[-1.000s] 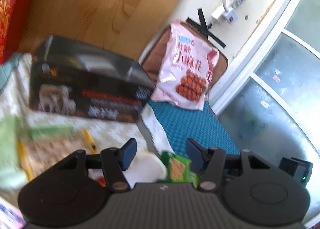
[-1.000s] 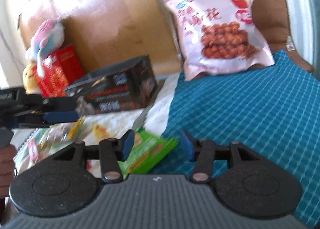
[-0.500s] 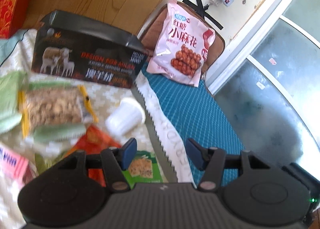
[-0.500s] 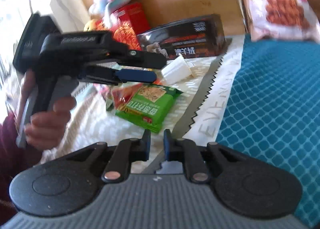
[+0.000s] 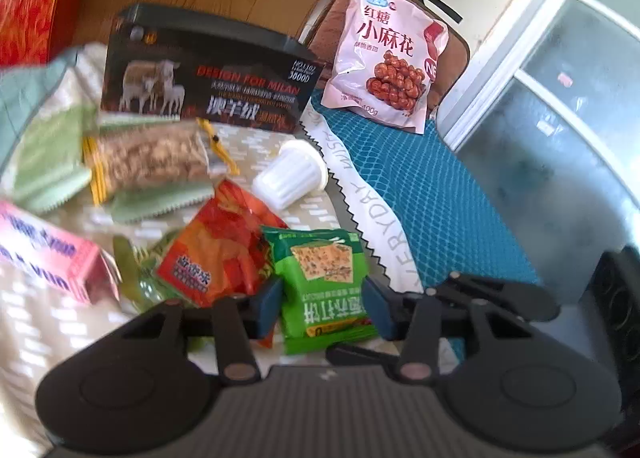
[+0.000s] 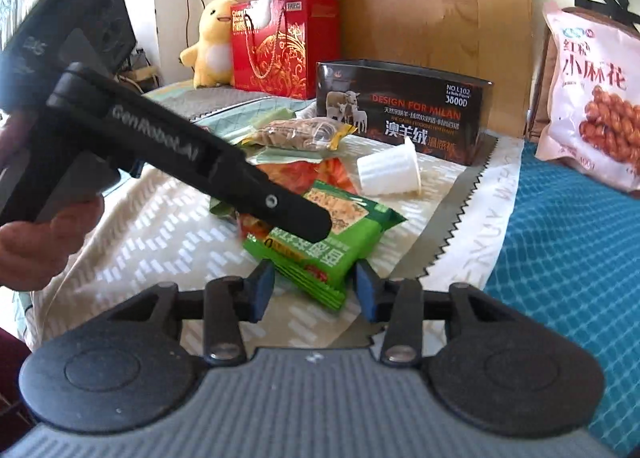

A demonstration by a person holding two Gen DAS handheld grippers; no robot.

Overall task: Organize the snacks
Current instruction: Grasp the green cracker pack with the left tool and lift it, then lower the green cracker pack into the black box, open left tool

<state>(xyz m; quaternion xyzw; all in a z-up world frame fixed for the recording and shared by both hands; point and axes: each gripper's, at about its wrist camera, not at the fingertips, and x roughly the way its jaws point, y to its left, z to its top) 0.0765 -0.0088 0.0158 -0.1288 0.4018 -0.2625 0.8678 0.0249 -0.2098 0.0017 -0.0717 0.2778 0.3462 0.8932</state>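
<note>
Left wrist view shows us the bed [image 5: 448, 194], its pale cloth strewn with snacks: the black box [image 5: 208, 74] at the far edge, the pink twist bag [image 5: 388, 66] propped at the blue side, an orange packet [image 5: 216, 254] and a white cup [image 5: 290, 178] mid-cloth. Our left claw [image 5: 322, 304] has just been closing on the green cracker packet [image 5: 324, 282], its pads flanking it, not visibly pressing. Our right claw [image 6: 314, 290], just reopened, stands spread at the packet's near corner, so we judge the pick-up is in hand and only one claw should pinch, while the orange packet crowds the left side.
</note>
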